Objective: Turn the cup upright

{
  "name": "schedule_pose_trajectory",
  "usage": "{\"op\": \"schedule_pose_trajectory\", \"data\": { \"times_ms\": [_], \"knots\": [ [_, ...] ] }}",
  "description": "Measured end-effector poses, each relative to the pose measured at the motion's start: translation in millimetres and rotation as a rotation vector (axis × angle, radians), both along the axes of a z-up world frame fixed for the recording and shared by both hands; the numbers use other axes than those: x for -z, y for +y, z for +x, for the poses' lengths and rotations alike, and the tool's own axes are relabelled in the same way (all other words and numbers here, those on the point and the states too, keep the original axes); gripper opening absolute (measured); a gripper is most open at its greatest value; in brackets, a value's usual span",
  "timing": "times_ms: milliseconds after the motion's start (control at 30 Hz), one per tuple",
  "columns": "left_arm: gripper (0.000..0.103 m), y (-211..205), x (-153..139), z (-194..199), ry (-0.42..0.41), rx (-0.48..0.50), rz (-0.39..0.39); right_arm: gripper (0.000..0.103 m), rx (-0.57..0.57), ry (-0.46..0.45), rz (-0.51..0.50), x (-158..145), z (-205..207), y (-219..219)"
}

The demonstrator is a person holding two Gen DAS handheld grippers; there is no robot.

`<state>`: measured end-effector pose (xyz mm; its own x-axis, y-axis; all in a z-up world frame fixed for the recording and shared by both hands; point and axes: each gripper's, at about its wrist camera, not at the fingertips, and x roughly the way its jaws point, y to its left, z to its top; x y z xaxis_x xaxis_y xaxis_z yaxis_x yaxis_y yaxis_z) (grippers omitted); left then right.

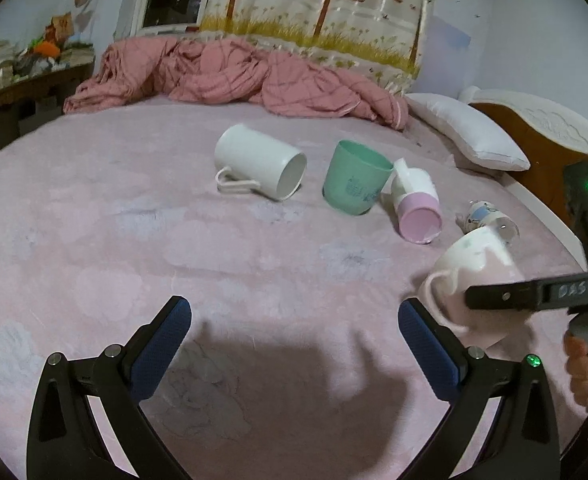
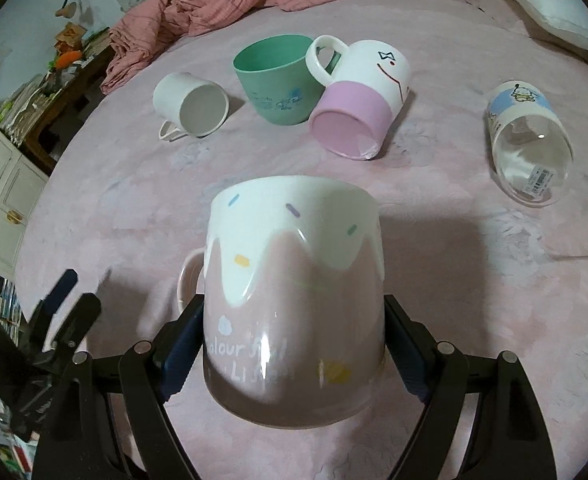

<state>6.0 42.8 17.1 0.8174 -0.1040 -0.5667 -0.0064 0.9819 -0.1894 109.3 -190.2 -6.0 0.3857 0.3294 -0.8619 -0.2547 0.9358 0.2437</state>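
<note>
Now my right gripper clamps the glossy pink ceramic mug with white drip glaze at lower centre of its view, pads on opposite sides of the body, handle left, rim pointing away; I judge it mid-turn, tilted above the pink bedsheet. My left gripper hangs wide open and empty at lower frame, clear of the work.
</note>
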Motion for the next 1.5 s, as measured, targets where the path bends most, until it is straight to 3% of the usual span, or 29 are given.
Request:
{"op": "schedule_pose_trajectory", "data": {
  "times_ms": [300, 467, 600, 733, 933, 1067, 1233, 1300, 1400, 1500],
  "knots": [
    [0.103, -22.6, -8.7, -15.3, -0.082, 0.017, 0.111, 0.088, -0.008, -0.191, 0.067, -22.5, -27.5, -11.7],
    [0.103, -32.1, -15.6, -23.7, -0.12, 0.039, 0.124, 0.088, 0.046, -0.259, 0.061, -30.3, -47.7, -33.8],
    [0.103, -35.0, -14.1, -18.7, -0.086, 0.064, 0.087, 0.089, 0.099, -0.321, -0.011, -24.6, -65.9, -53.2],
    [0.103, -34.0, -11.6, -15.3, -0.063, 0.049, 0.052, 0.089, 0.136, -0.344, -0.04, -16.3, -73.7, -72.4],
    [0.103, -48.0, -16.0, -25.2, -0.107, 0.059, 0.121, 0.089, 0.146, -0.34, -0.061, -11.2, -72.3, -84.7],
    [0.103, -69.3, -25.4, -36.1, -0.179, 0.063, 0.222, 0.091, 0.141, -0.354, -0.073, -13.2, -74.9, -83.0],
    [0.103, -81.4, -40.4, -45.4, -0.212, 0.075, 0.214, 0.094, 0.146, -0.382, -0.089, -16.6, -78.7, -84.8],
    [0.103, -81.3, -47.9, -44.4, -0.203, 0.062, 0.202, 0.102, 0.153, -0.394, -0.097, -18.9, -80.9, -86.4],
    [0.103, -79.6, -62.7, -33.0, -0.163, 0.04, 0.167, 0.103, 0.179, -0.432, -0.102, -26.3, -86.2, -92.2],
    [0.103, -85.7, -72.3, -3.2, -0.022, 0.066, 0.155, 0.103, 0.198, -0.456, -0.102, -33.9, -89.7, -99.6]
  ]
}}
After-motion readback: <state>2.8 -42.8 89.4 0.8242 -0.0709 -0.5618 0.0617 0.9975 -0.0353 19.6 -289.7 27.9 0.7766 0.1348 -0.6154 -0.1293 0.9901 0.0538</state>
